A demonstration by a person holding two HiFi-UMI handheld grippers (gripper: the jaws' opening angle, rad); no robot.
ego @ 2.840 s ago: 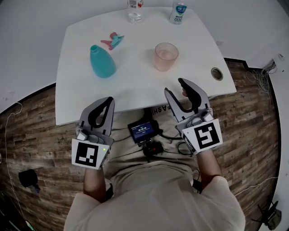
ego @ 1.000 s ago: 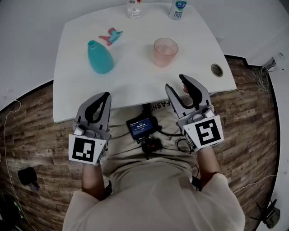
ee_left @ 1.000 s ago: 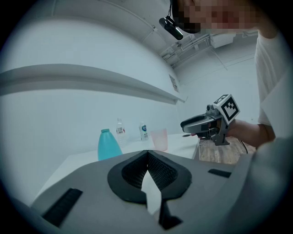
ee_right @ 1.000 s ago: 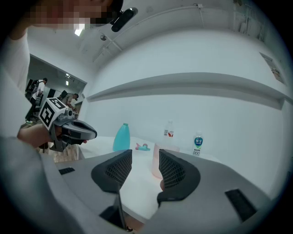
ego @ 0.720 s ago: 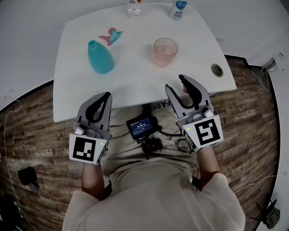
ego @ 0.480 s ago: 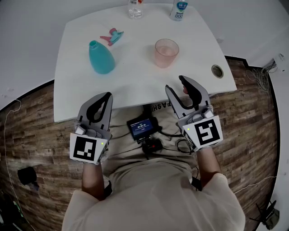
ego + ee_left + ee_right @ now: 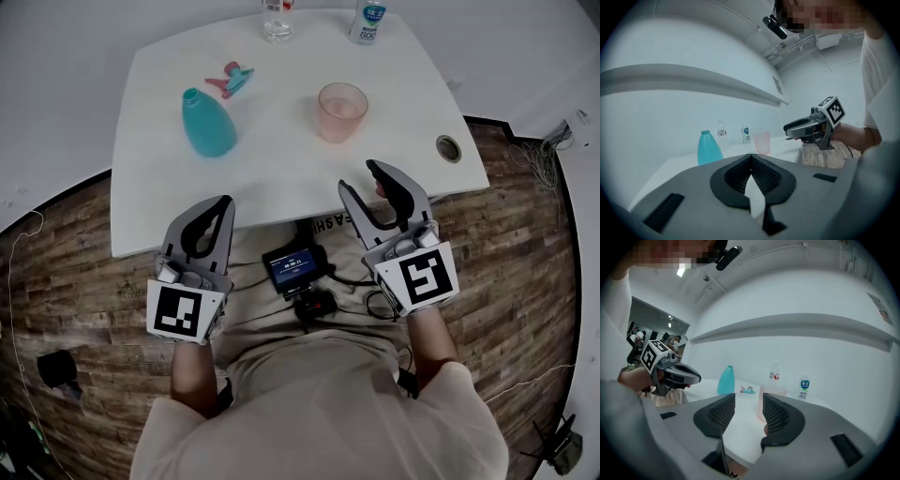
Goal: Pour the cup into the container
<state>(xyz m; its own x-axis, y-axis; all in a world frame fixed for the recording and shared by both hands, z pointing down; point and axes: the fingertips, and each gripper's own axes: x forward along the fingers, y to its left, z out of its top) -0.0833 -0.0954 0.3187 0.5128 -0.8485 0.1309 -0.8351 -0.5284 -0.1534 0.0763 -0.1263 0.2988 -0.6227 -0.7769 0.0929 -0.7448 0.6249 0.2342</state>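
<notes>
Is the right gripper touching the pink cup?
Apart. The head view shows bare table between the right gripper and the cup. Its open jaws are near the table's front edge, with nothing between them.

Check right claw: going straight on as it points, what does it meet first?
Probably the pink cup, standing on the table ahead of the right claw, in line with the gap between its open jaws. Nothing nearer shows, though depth is unclear.

Beige shirt (image 7: 319,403); grey left gripper (image 7: 208,214), right gripper (image 7: 360,178) with marker cubes (image 7: 183,314).
</notes>
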